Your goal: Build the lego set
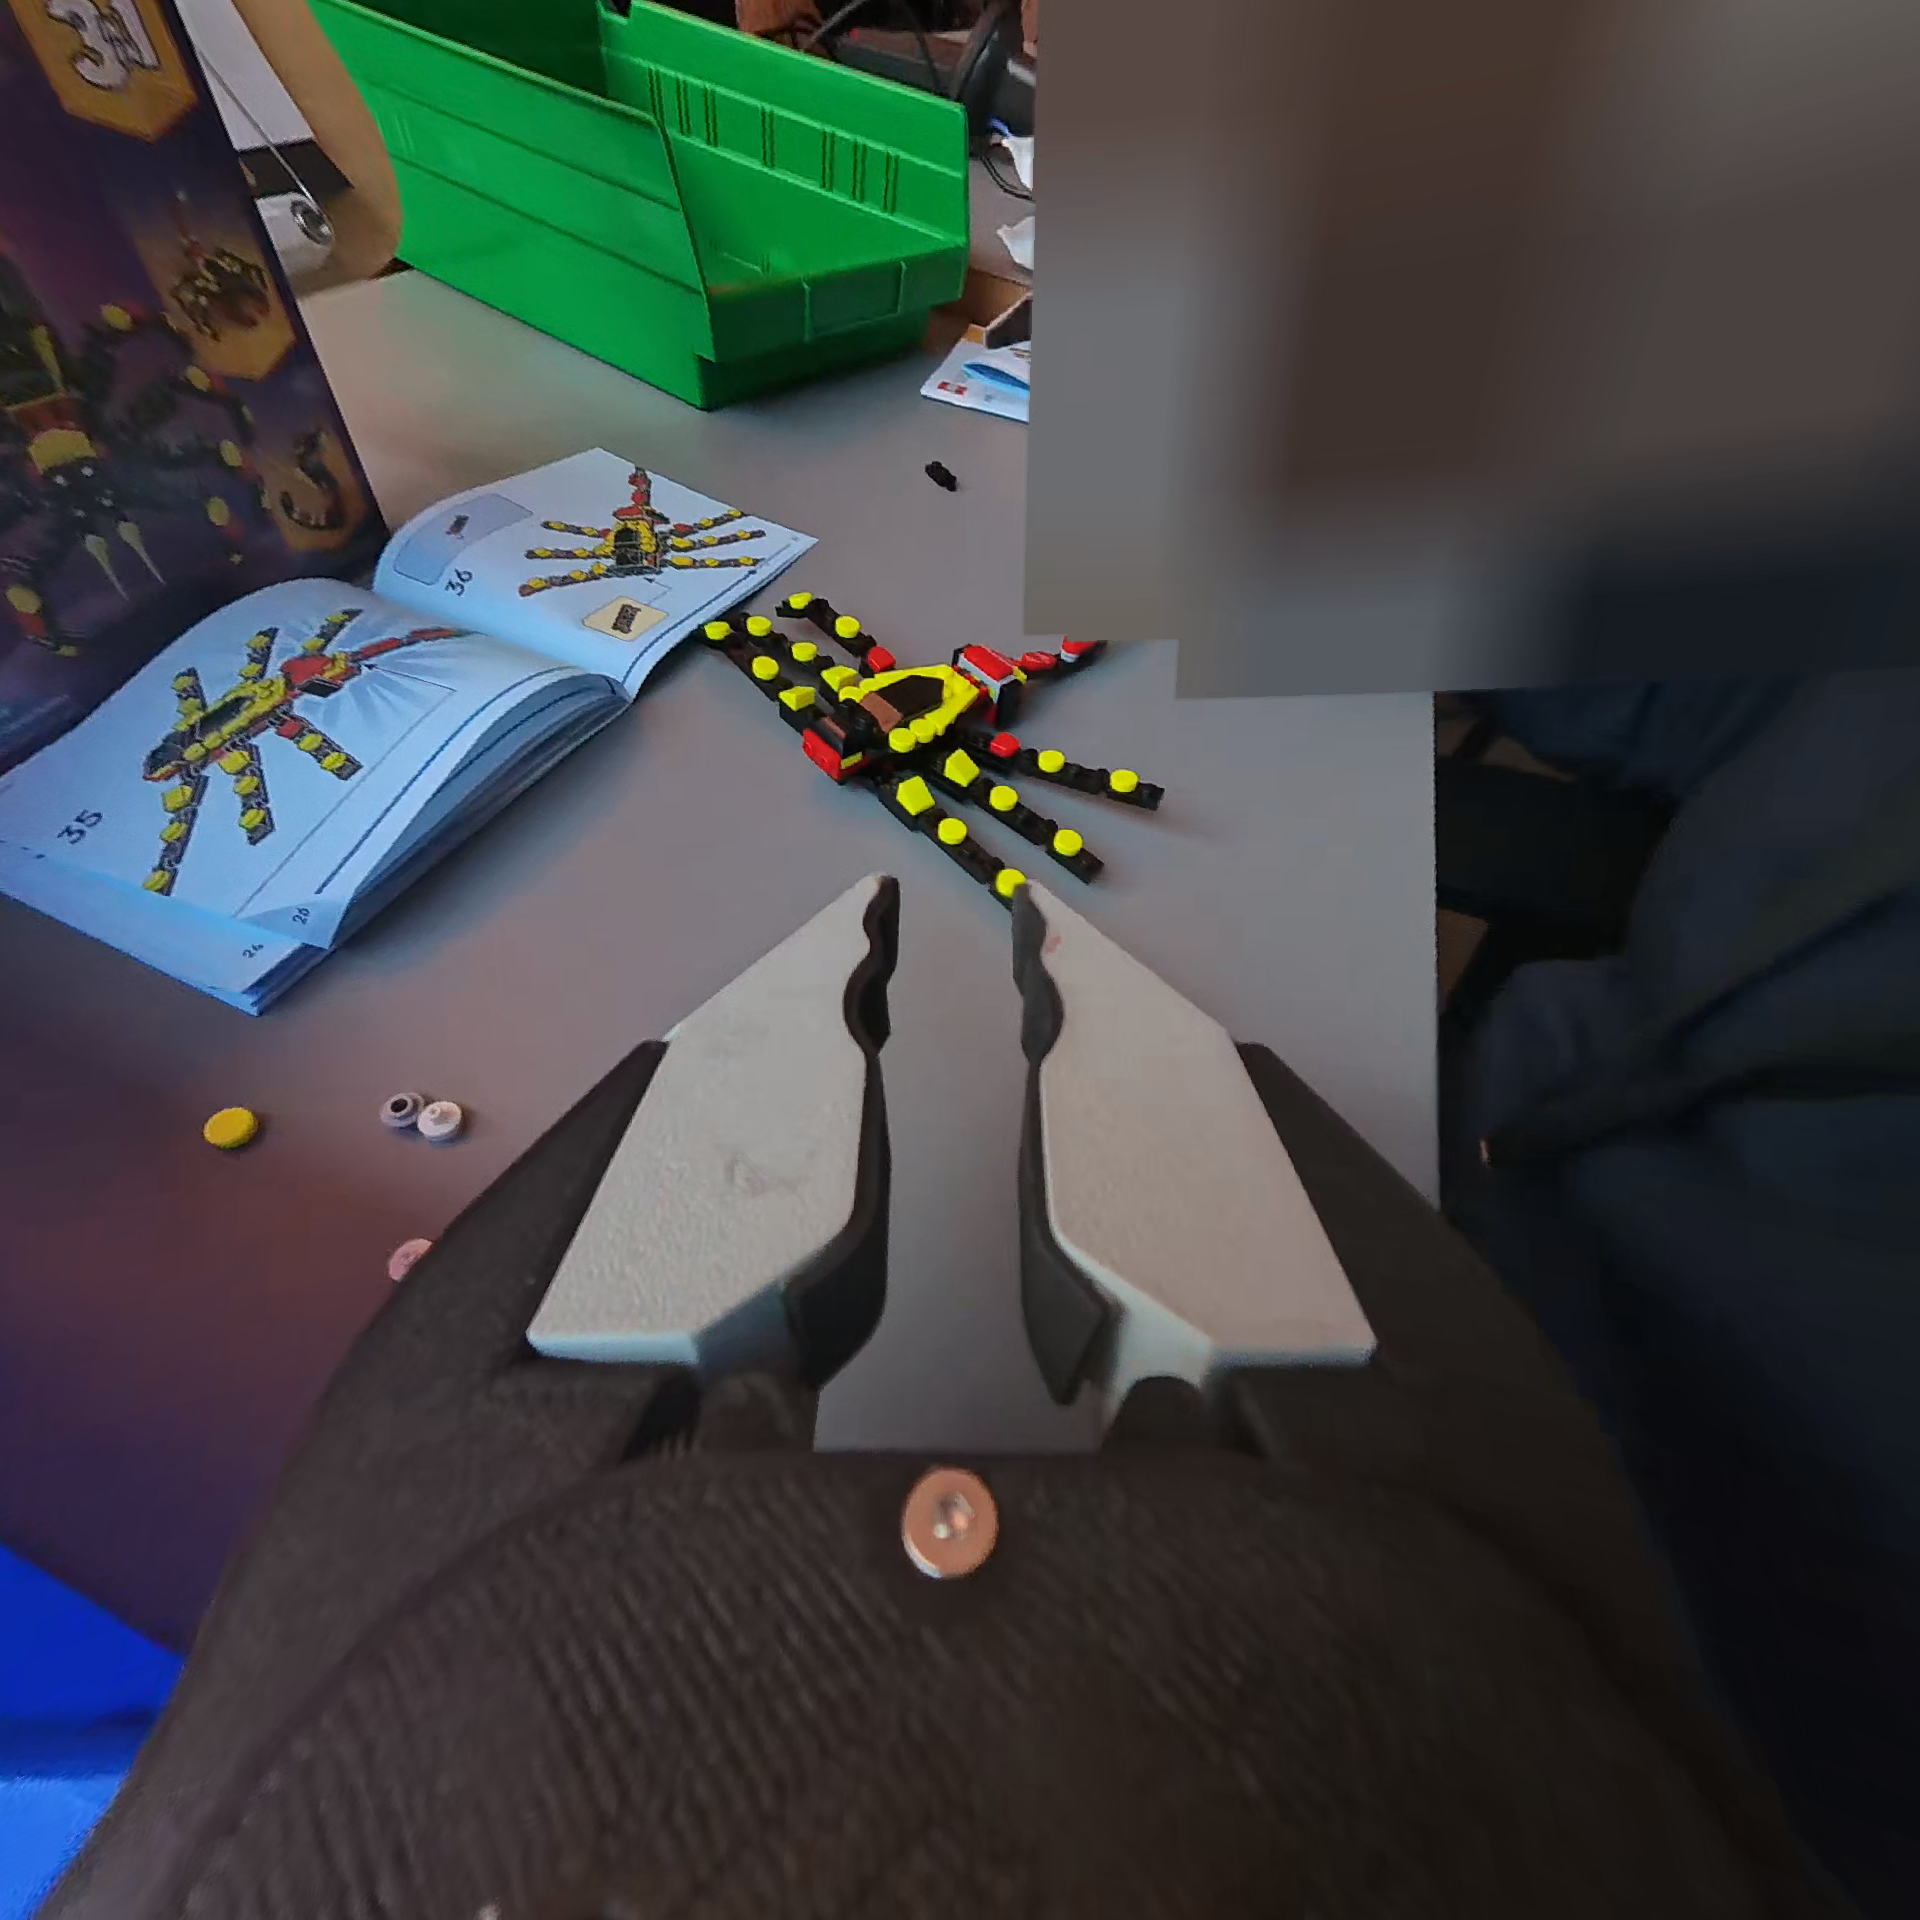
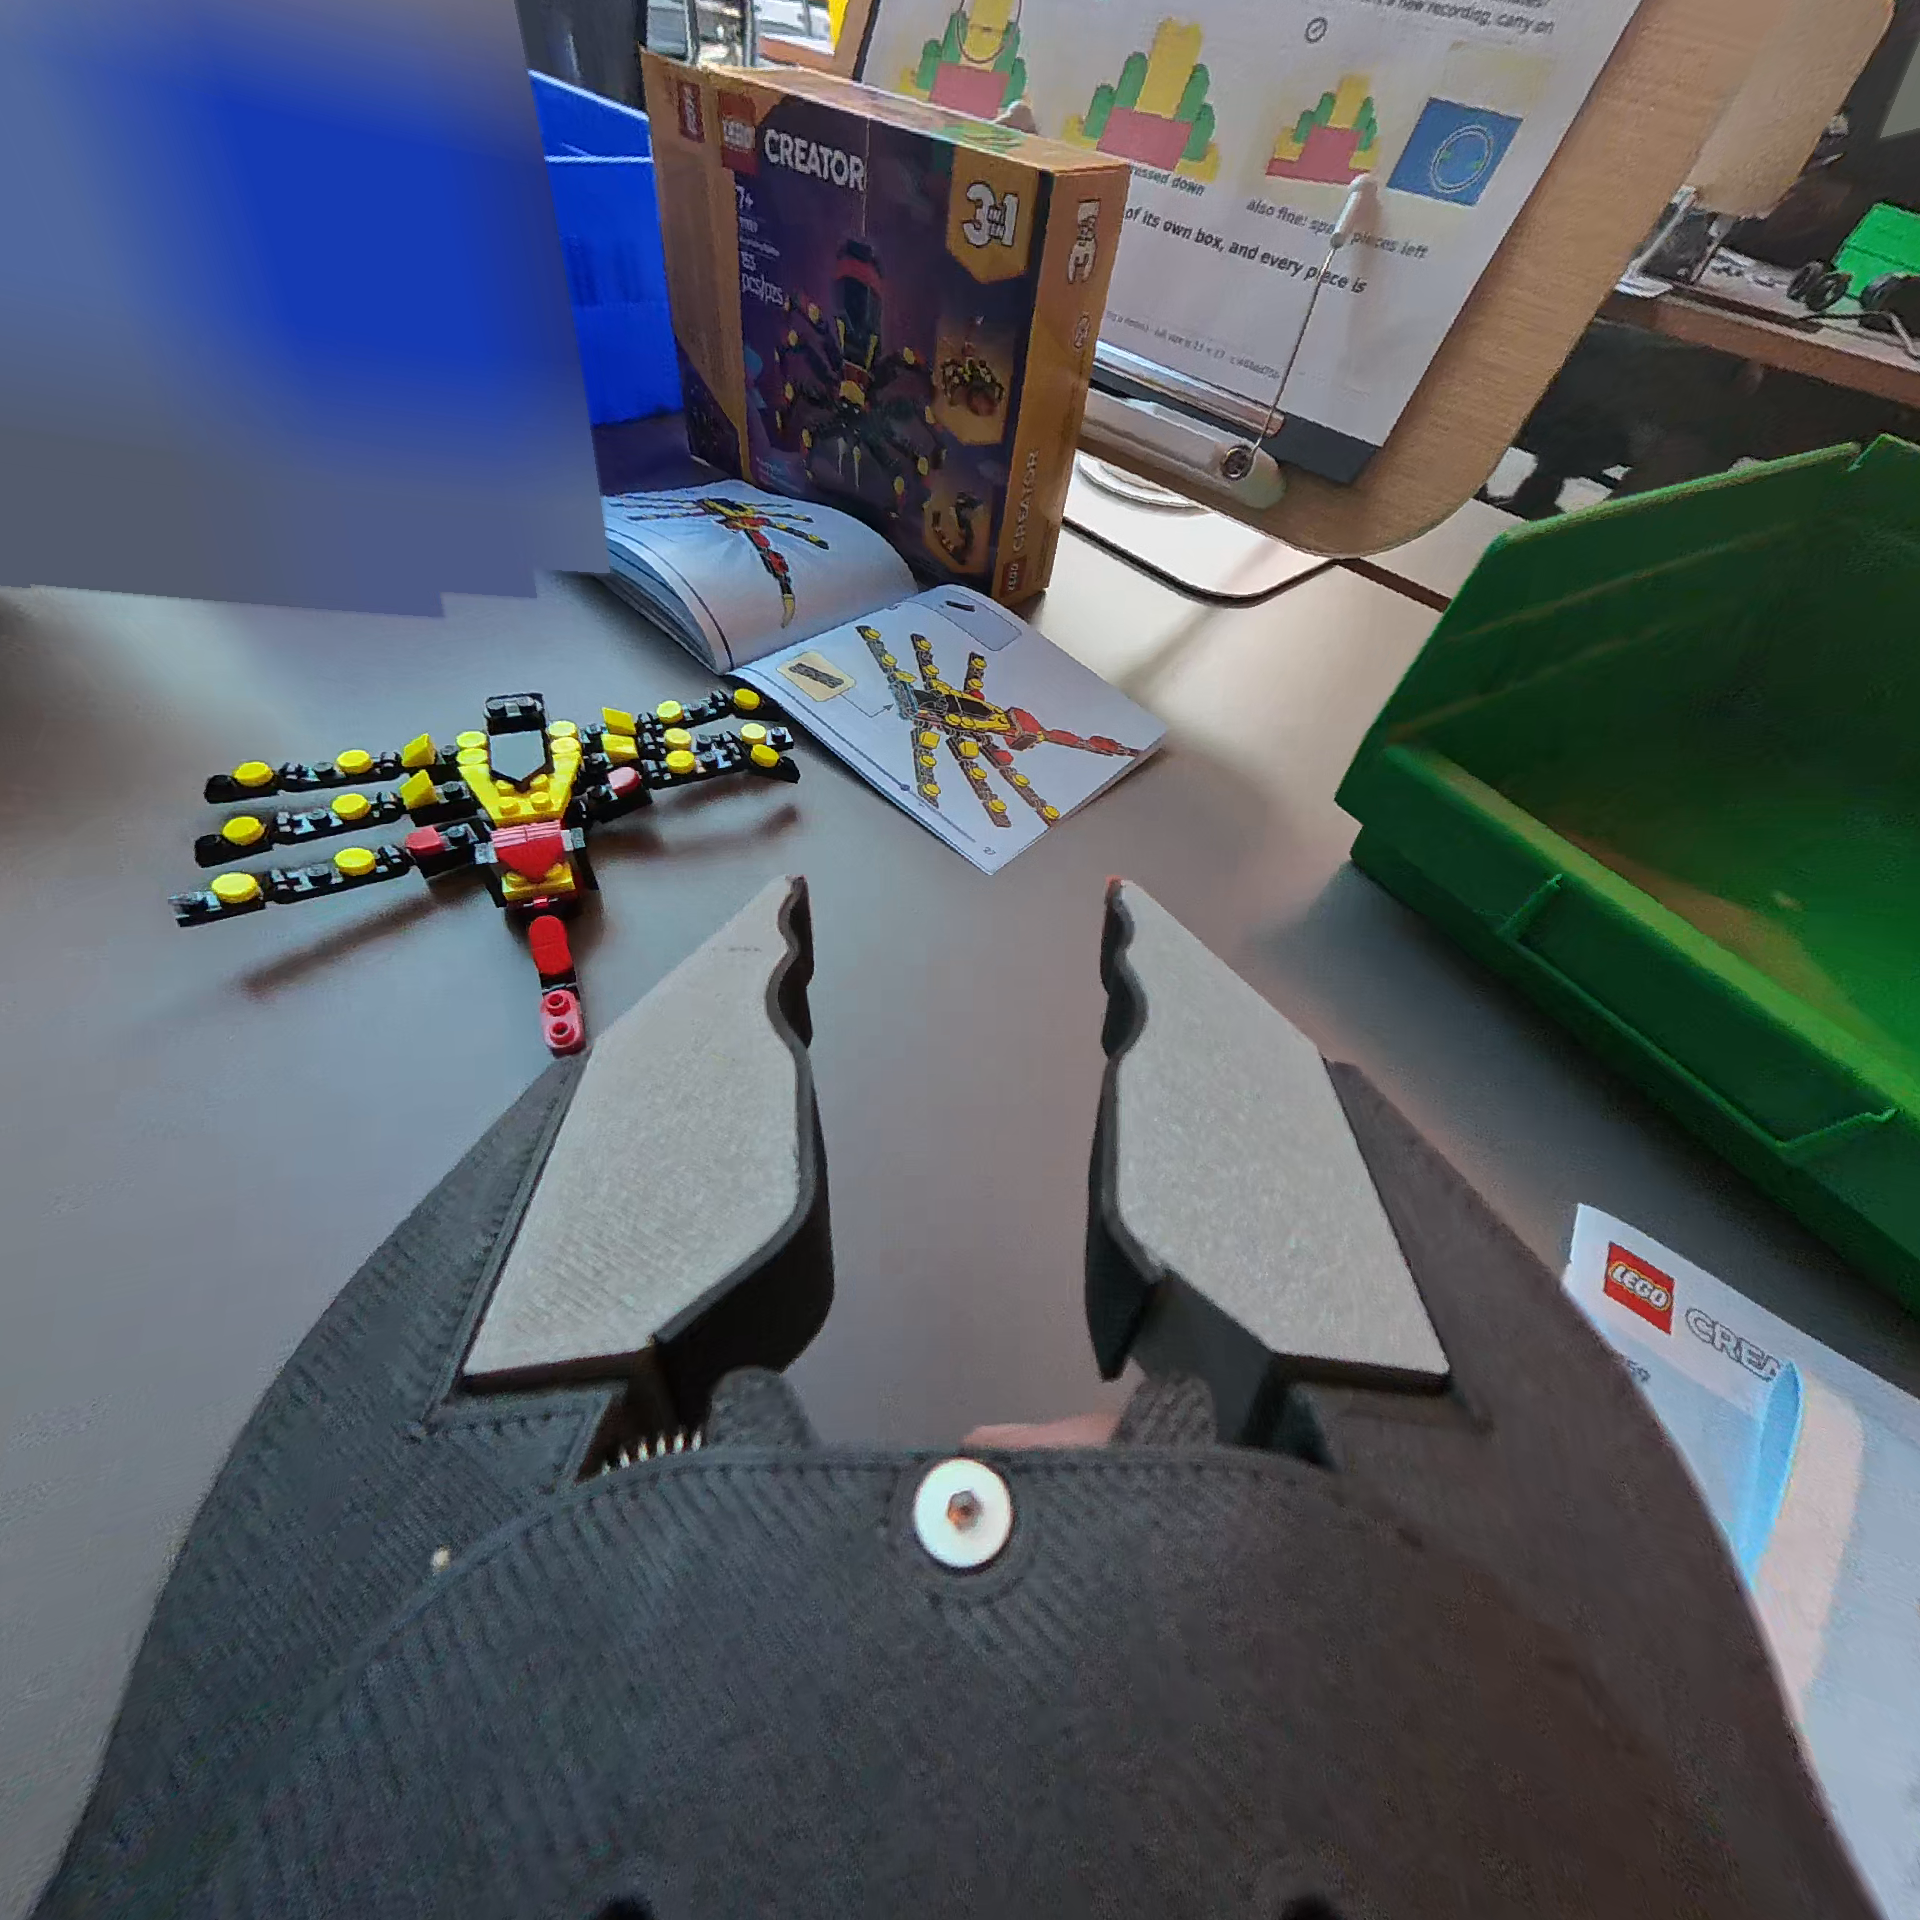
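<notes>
A black, yellow and red lego scorpion-like model (image 1: 914,727) lies flat on the grey table; it also shows in the right wrist view (image 2: 499,800), left of centre. My left gripper (image 1: 951,894) is open and empty, its tips just short of the model's nearest leg. My right gripper (image 2: 951,894) is open wider and empty, to the right of the model's red tail. An open instruction booklet (image 1: 343,717) lies left of the model; it also shows in the right wrist view (image 2: 883,686). A small black piece (image 1: 940,476) lies beyond the model.
A green bin (image 1: 665,197) stands at the back; it also shows at the right in the right wrist view (image 2: 1683,831). The set's box (image 2: 883,322) stands behind the booklet. A yellow round piece (image 1: 231,1128) and grey round pieces (image 1: 424,1116) lie at the left. A second booklet (image 2: 1704,1382) lies at right. One gripper's finger ends stand about 25 cm off the other's. About 8 cm separates my right fingertips from the small black piece (image 1: 940,476).
</notes>
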